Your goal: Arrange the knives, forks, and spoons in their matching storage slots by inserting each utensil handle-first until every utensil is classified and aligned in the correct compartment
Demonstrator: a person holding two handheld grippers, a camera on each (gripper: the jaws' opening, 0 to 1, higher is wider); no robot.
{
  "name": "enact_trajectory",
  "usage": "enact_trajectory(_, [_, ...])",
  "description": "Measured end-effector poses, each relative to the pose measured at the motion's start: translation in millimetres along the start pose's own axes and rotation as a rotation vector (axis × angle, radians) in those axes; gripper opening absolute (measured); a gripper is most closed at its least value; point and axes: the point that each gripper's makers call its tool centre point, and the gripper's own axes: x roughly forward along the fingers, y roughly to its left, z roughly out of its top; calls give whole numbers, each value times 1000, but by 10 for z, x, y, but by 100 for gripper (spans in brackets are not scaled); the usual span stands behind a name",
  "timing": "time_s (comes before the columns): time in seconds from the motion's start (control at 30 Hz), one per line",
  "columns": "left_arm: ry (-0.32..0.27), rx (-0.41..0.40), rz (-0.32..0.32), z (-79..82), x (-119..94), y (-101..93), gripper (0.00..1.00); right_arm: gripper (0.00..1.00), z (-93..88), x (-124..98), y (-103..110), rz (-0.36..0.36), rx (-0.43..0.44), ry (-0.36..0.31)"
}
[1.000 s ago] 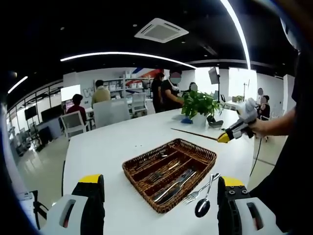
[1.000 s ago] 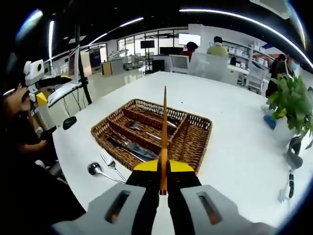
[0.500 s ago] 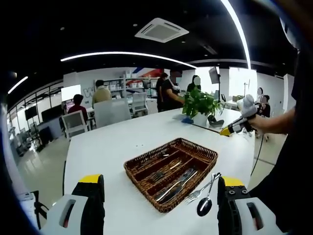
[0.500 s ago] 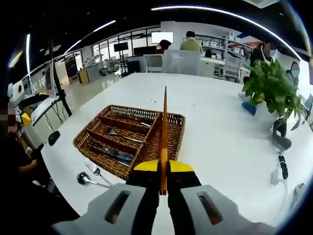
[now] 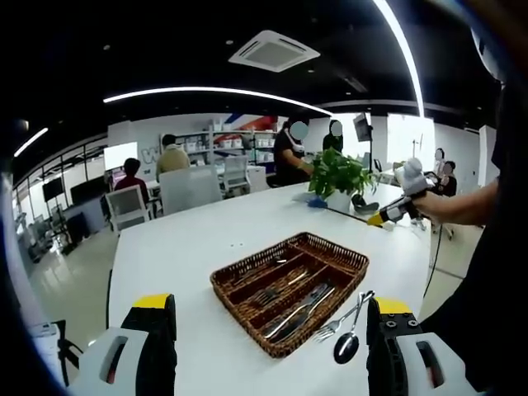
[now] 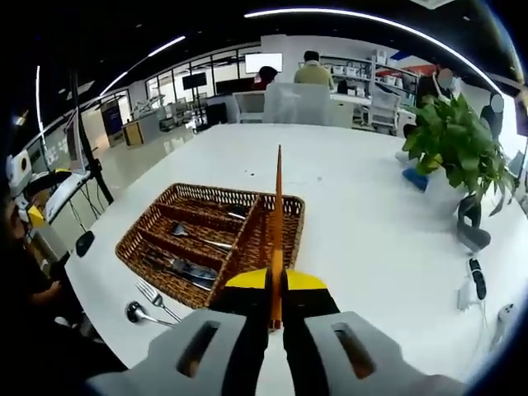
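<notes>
1. Left gripper [image 5: 268, 351]: jaws spread wide at the bottom corners of the left gripper view, nothing between them.
2. Right gripper [image 6: 275, 301]: jaws pressed together on a long thin orange-brown stick [image 6: 277, 223] that runs straight up the middle of the right gripper view. Cannot tell what kind of utensil it is.
3. Wicker tray [image 5: 356, 262], centre of the left gripper view, on the white table [image 5: 190, 247]; slots divided lengthwise. Cutlery lies inside, with forks and knives in separate slots; details small.
4. Loose fork [image 5: 334, 325] and spoon [image 5: 348, 342] side by side on the table, just off the tray's near corner, lower right of centre.
5. In the right gripper view the tray sits left of centre, with the fork and spoon at lower left beside it.
6. Potted plant [image 6: 459, 153], upper right of the right gripper view, well apart from the tray.
7. People and chairs in the far background.
</notes>
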Motion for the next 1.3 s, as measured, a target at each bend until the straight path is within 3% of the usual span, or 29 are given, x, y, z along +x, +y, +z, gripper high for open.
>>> enact_trajectory(0.43, [-3,-18,28,-50,-52,141,100,2,125,149,-11,-10,10,1])
enact_trajectory(1.3, [15,-18,0,-72,-62,422,100,2,-226,418,155,-53,45,98])
